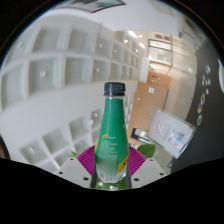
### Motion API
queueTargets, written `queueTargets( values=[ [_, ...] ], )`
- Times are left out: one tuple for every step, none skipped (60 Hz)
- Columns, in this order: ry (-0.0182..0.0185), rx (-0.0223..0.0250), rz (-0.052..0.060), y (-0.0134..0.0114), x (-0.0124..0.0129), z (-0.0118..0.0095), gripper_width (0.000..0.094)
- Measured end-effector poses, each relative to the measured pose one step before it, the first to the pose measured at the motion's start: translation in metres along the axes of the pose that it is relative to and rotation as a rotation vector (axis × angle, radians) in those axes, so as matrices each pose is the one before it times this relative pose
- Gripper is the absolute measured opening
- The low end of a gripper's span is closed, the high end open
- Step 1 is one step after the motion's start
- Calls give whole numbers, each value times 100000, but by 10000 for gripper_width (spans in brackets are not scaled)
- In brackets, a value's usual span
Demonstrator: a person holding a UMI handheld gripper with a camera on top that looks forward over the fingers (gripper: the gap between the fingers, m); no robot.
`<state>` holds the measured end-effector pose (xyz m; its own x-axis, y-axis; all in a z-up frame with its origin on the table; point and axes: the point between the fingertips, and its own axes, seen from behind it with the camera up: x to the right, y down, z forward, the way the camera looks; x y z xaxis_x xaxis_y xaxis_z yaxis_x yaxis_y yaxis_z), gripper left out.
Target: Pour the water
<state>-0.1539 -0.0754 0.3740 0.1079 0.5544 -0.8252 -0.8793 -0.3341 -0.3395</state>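
Bottle [113,135]: green, dark cap, standing upright between the fingers, raised against the room behind.
Fingers [112,165]: closing on the bottle's lower part, pink pads [88,158] pressing both sides (holding it).
Background: white shelves [55,70] sitting to one side, ceiling lights [132,35] glowing above.
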Motion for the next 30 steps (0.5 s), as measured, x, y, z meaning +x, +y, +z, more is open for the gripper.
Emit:
queueTargets(
  values=[
    [-1803,1345,5282,-1054,750,102,395],
    [-1301,1673,5088,-1088,251,-173,395],
    [-1014,1875,4993,-1133,318,-195,396],
    [-1093,1743,4980,-1140,306,-188,395],
    [-1298,1496,4854,-1046,360,-161,395],
    [-1207,1638,4677,-1118,321,-227,396],
    [-794,2013,4486,-1229,464,-194,396],
    [-480,2140,4317,-1220,511,-189,395],
    [-549,1750,4267,-1114,443,-171,394],
    [-446,1479,3850,-359,-283,-571,394],
    [-581,1656,3818,-1285,491,26,394],
    [-319,1985,3221,-1120,432,-192,394],
    [42,1920,2873,-1089,527,-199,394],
    [173,1471,2751,-964,539,-168,398],
    [-63,916,2850,-789,432,-167,399],
    [-215,1719,2981,-995,379,-249,402],
    [-32,2005,3066,-1079,433,-165,398],
    [252,2356,3252,-1122,505,-141,397],
    [314,1400,2980,-841,497,-123,397],
    [592,1783,2748,-12,-331,-1077,396],
    [186,996,2455,-1327,617,605,394],
    [62,805,2200,-766,364,-42,398],
    [417,995,1419,-647,330,-28,394],
    [738,652,504,-505,347,-86,396],
    [902,367,-192,-374,372,-8,395],
    [776,42,-531,-233,330,-26,395],
    [605,-236,-537,-121,249,-47,396],
    [615,-50,-236,-130,252,-74,395],
    [644,-12,122,-134,197,-9,395],
    [763,98,184,558,-841,-1290,395]
  ],
)
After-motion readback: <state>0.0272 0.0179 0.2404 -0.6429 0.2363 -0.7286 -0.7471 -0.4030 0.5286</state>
